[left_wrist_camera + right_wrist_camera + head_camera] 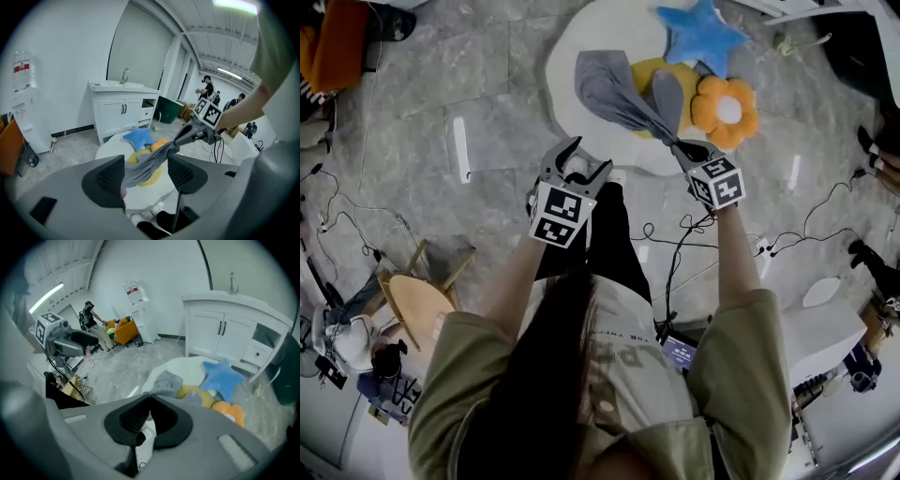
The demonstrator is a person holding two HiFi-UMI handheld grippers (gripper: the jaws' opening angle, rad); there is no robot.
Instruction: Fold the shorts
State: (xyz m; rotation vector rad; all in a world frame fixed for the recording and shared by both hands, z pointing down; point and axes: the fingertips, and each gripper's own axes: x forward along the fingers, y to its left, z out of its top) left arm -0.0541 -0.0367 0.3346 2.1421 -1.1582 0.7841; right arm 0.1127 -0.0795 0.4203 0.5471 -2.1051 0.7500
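Note:
The grey shorts [614, 89] hang bunched in the air above a white cloud-shaped low table [572, 42]. My right gripper [682, 150] is shut on one end of them, and the cloth trails away up-left. In the right gripper view the jaws [149, 399] are closed with grey fabric [168, 379] coming out at their tips. My left gripper [578, 161] stands open beside it, to the left and apart from the cloth. In the left gripper view the shorts [150, 164] show through the gap between the open jaws [146, 176] but lie farther off, held by the right gripper [185, 133].
On the white table lie a blue star cushion [701, 33], a yellow cushion [661, 73] and an orange flower cushion [727, 111]. Cables [694, 244] run over the grey floor. A wooden stool [417, 300] stands at the left. A white sink cabinet [122, 110] stands behind the table.

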